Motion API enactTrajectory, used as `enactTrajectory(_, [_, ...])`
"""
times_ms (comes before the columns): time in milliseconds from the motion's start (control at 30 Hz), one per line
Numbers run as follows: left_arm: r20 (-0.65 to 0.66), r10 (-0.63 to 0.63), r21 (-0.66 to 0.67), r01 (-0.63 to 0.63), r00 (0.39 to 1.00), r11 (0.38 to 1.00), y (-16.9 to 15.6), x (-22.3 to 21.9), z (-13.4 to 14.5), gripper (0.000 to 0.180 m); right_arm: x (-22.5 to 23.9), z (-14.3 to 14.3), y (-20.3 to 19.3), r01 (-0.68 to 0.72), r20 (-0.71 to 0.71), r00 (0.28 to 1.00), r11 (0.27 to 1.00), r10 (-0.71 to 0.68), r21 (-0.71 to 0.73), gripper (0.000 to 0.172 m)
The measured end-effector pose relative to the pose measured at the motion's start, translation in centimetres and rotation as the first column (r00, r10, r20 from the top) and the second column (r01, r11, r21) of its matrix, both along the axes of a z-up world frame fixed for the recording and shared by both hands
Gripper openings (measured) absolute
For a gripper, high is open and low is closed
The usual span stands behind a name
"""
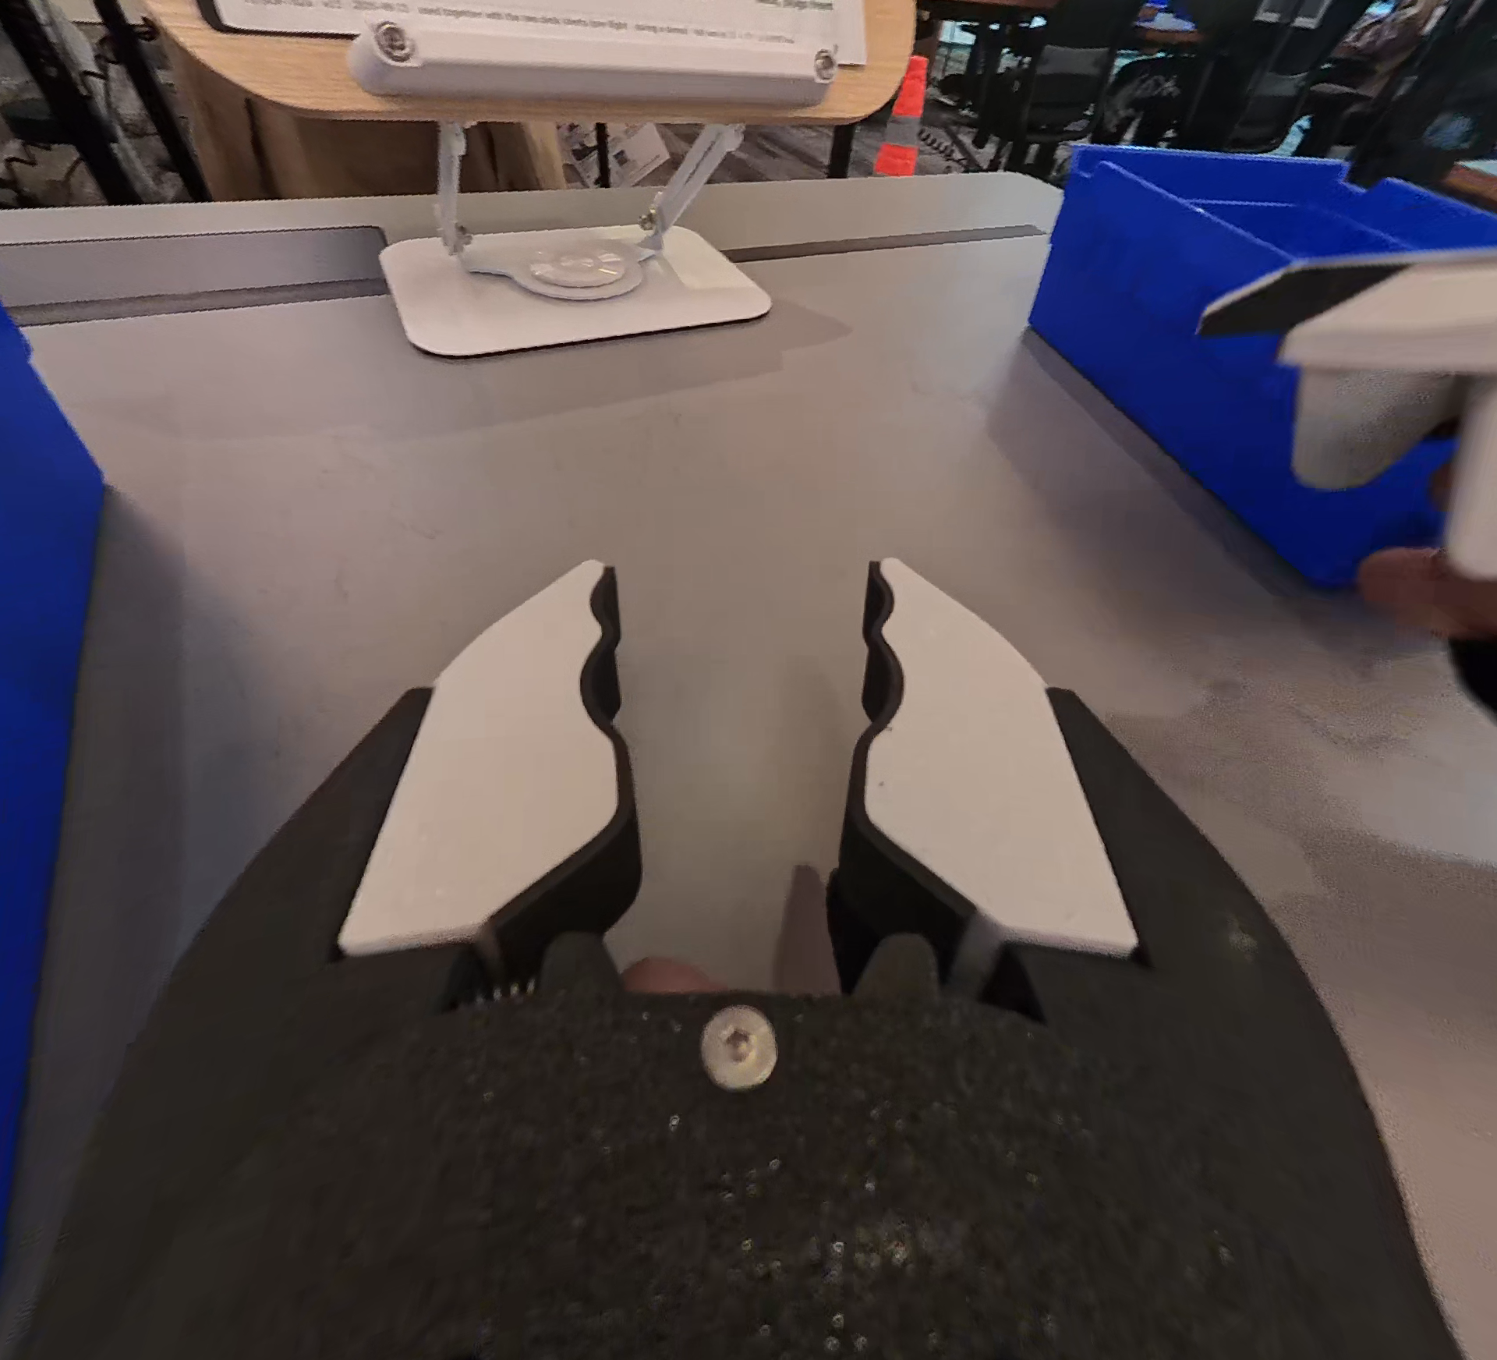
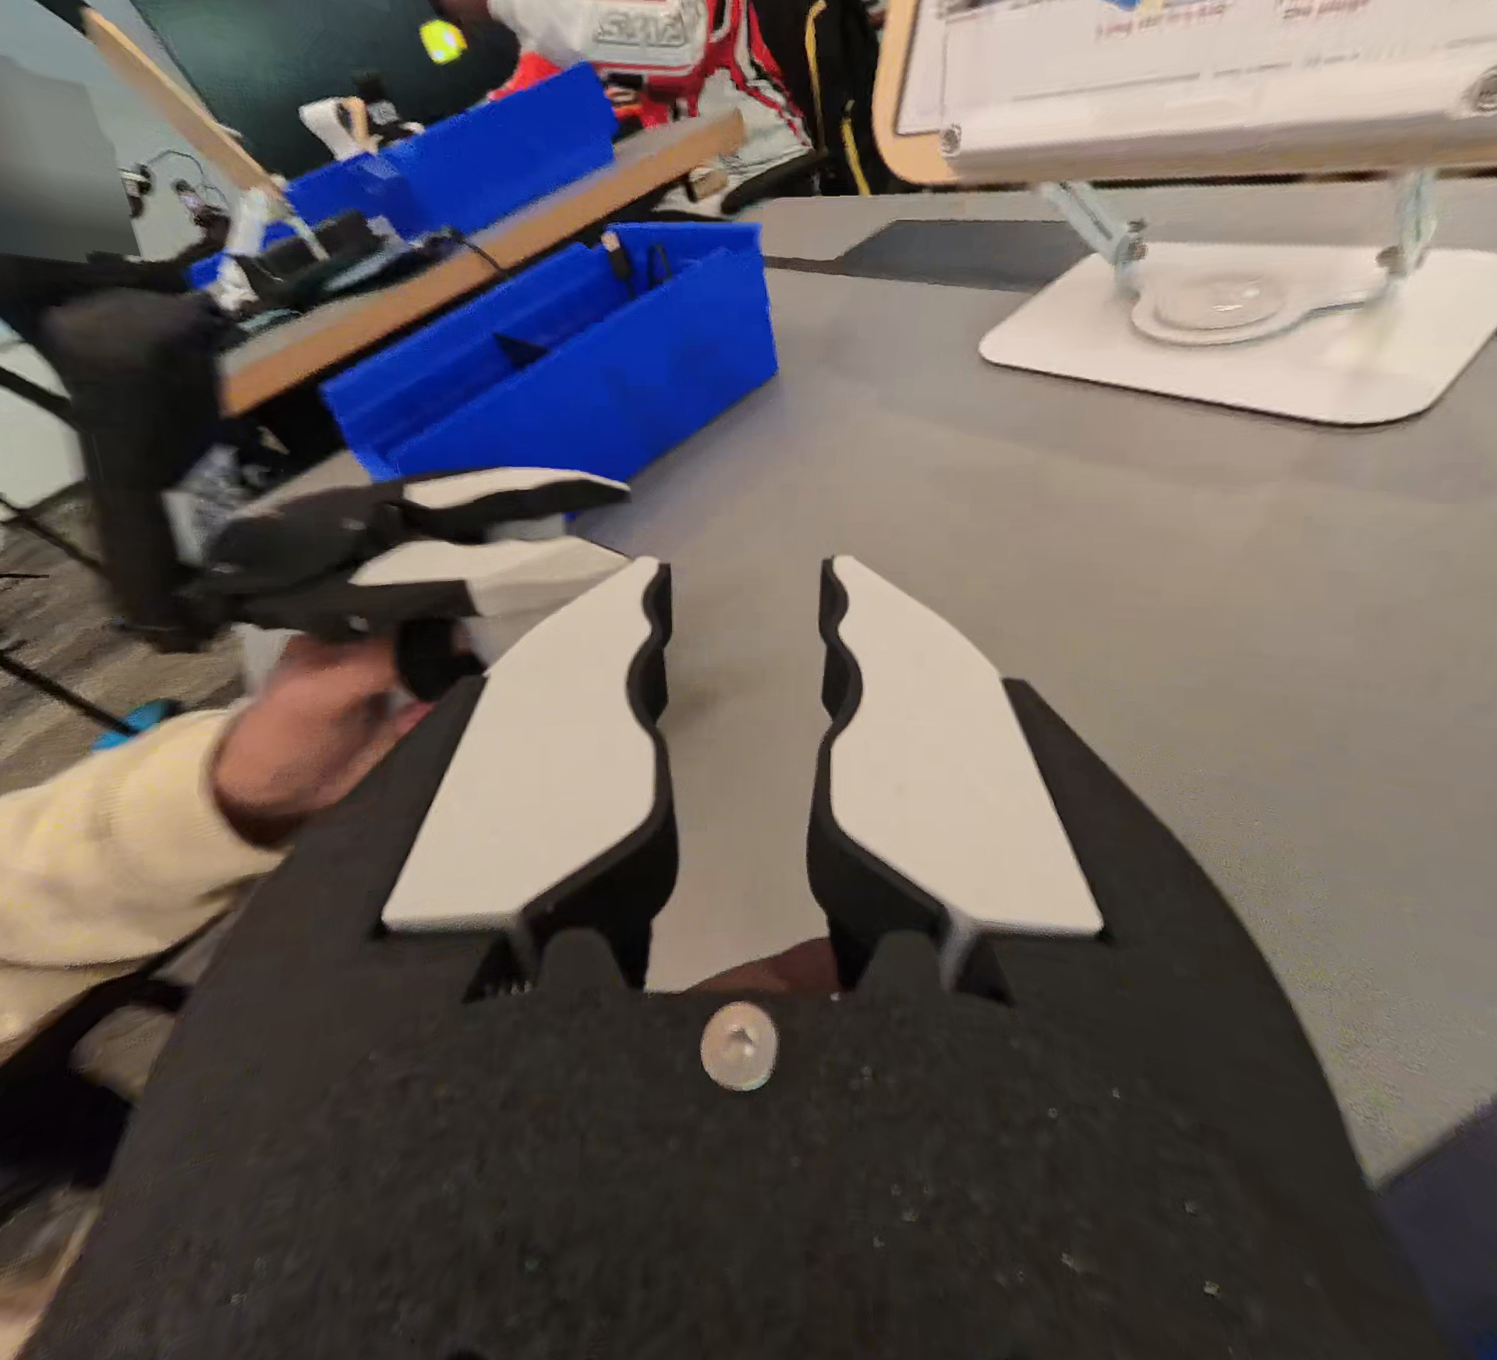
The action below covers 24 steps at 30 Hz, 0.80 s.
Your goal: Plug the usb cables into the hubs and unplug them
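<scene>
Black-padded white fingers on both grippers, both spread, nothing between the pads but bare grey table (image 1: pixel 729 446).

Left gripper (image 1: pixel 741 576): jaws wide apart, over the table, pointing at the white stand base (image 1: pixel 575 288). Nothing in its grasp. Blue bin (image 1: pixel 1199 316) off to the right, well apart from the tips; blue edge of a second bin (image 1: pixel 40 592) at the far left. No hub or cable visible in this view. Right gripper's finger shows side-on at the right edge, in front of the right-hand bin.

Right gripper (image 2: pixel 745 576): jaws parted, narrower than the left's, pads meet nothing. Left gripper shows just left of its tips, side-on, fingers apart, held by a hand (image 2: pixel 308 721) in a cream sleeve (image 2: pixel 105 859).

Task items: the only cable (image 2: pixel 620 264) I can see is a dark plug end sticking up inside the left bin (image 2: pixel 583 365), near the back wall. Bin sits beyond and left of the right gripper's tips, well apart. Can't make out any hub; bin contents are mostly hidden by its wall.

Further out: wooden board (image 2: pixel 899 25) with instruction sheet on the stand, more blue bins on another table behind.
</scene>
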<state>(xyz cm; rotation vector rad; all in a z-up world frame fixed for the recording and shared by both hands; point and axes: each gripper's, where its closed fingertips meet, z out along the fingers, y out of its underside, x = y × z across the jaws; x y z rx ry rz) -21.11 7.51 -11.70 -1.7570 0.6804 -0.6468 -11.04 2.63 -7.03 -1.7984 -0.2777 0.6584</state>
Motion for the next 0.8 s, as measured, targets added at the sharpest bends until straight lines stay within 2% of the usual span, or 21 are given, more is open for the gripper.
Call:
enactTrajectory(100, [-0.017, 0.033, -0.012, -0.033, 0.999, 0.999, 0.4, -0.4, -0.3, 0.058, -0.3, -2.9, 1.2, 0.048, 0.137, 0.989, 0.998, -0.053, 0.038, 0.041])
enactTrajectory(267, [-0.076, 0.003, -0.029, -0.005, 0.997, 1.0, -0.4, -0.2, -0.3, 0.057, 0.9, -3.1, 1.4, 0.09, 0.302, 0.942, 0.978, -0.145, 0.187, 0.039])
enactTrajectory(367, [-0.051, -0.066, -0.033, 0.065, 0.996, 0.997, -1.9, -1.3, 4.5, 0.055, 0.9, -3.6, 0.9, 0.087, 0.29, 0.947, 0.98, -0.137, 0.177, 0.039])
enactTrajectory(433, [-0.108, -0.048, 0.022, 0.051, 0.993, 0.998, -1.0, -4.1, 8.2, 0.054, 0.9, -3.7, 0.7, 0.085, 0.28, 0.951, 0.982, -0.131, 0.171, 0.039])
enactTrajectory(533, [-0.341, -0.008, 0.062, 0.031, 0.94, 0.998, 3.5, -9.4, 11.2, 0.054, 0.5, -3.7, 0.3, 0.065, 0.246, 0.964, 0.986, -0.102, 0.153, 0.038])
enactTrajectory(600, [-0.51, 0.004, 0.015, 0.004, 0.86, 1.0, 7.8, -12.8, 11.1, 0.056, 0.1, -3.9, 0.2, 0.049, 0.238, 0.968, 0.989, -0.082, 0.138, 0.038])
enactTrajectory(667, [-0.629, -0.034, -0.11, -0.046, 0.776, 0.993, 11.8, -15.4, 9.3, 0.061, -0.1, -4.0, 0.2, 0.044, 0.242, 0.967, 0.99, -0.076, 0.136, 0.039])
enactTrajectory(800, [-0.717, -0.121, -0.286, -0.131, 0.687, 0.949, 17.4, -16.8, 4.3, 0.062, -0.3, -4.3, 0.2, 0.036, 0.257, 0.964, 0.991, -0.069, 0.128, 0.039])
